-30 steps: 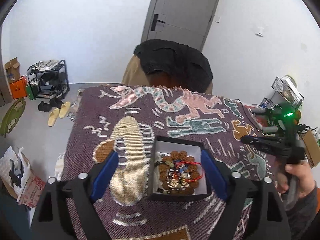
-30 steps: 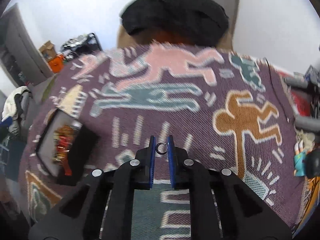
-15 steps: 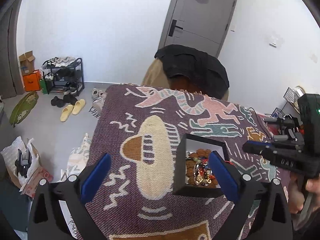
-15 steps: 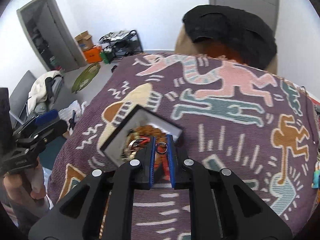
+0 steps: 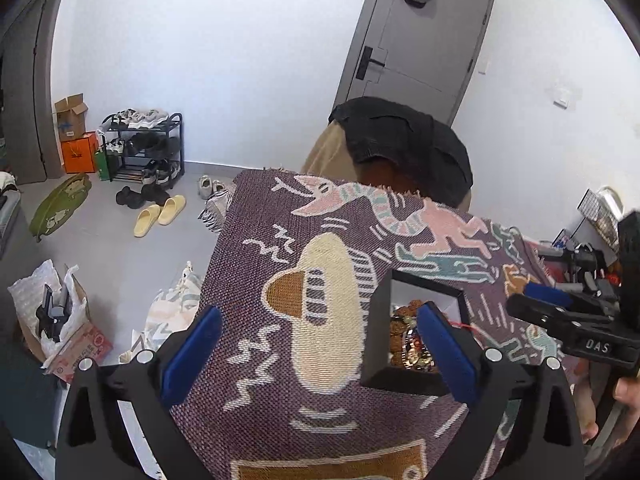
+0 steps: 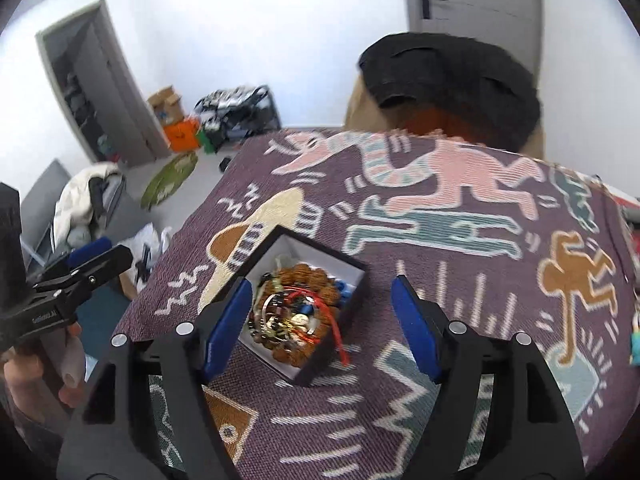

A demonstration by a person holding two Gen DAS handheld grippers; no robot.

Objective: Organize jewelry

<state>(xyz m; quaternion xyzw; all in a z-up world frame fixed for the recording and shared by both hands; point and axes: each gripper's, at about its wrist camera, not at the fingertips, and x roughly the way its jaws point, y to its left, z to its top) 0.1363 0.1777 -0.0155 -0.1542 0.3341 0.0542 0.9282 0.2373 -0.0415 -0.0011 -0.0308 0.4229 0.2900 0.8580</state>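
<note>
A black box (image 6: 352, 280) with a white inside lies on the purple patterned blanket (image 6: 440, 280) and holds a pile of jewelry (image 6: 296, 308): brown bead bracelets, red cord and metal pieces. My right gripper (image 6: 320, 330) hovers over the box with its jaws opening, and its blue pads (image 6: 228, 328) press on nothing. My left gripper (image 5: 318, 354) stands wide open and empty over the blanket, with the box (image 5: 376, 332) behind its right pad. Each gripper shows in the other's view: the right gripper (image 5: 528, 298) at the right edge, the left gripper (image 6: 104, 254) at the left edge.
A chair draped with a black jacket (image 5: 400, 140) stands at the table's far edge. A wire basket and clutter (image 5: 596, 216) fill the right side. On the floor to the left are a shoe rack (image 5: 140, 144), slippers (image 5: 160, 214) and an open carton (image 5: 60, 320).
The right gripper came over the box with a small ring pinched between its pads, then opened; the ring is gone from the pads. The left gripper drifted left, off the box.
</note>
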